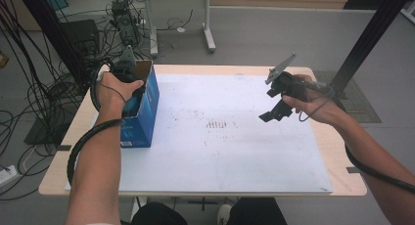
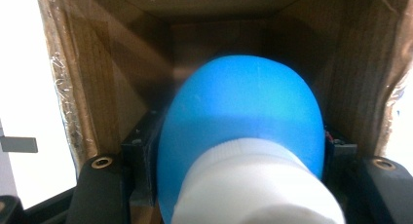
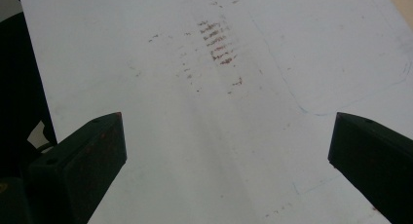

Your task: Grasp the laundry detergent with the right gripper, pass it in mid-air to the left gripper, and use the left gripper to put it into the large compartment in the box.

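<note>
With the left hand-held gripper (image 2: 238, 185) clenched on the blue bottle (image 2: 243, 121) inside the open carton (image 1: 147, 107) at nine o'clock on the counter (image 1: 244, 156), lower it straight (clear of the walls), the right hand-held gripper (image 3: 226, 141) idling released.

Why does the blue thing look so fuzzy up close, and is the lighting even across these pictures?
In the left gripper view the blue bottle and its white cap sit too near the lens, so they blur, and the cardboard box around them is dim. The right gripper view shows the white mat bright and evenly lit.
</note>
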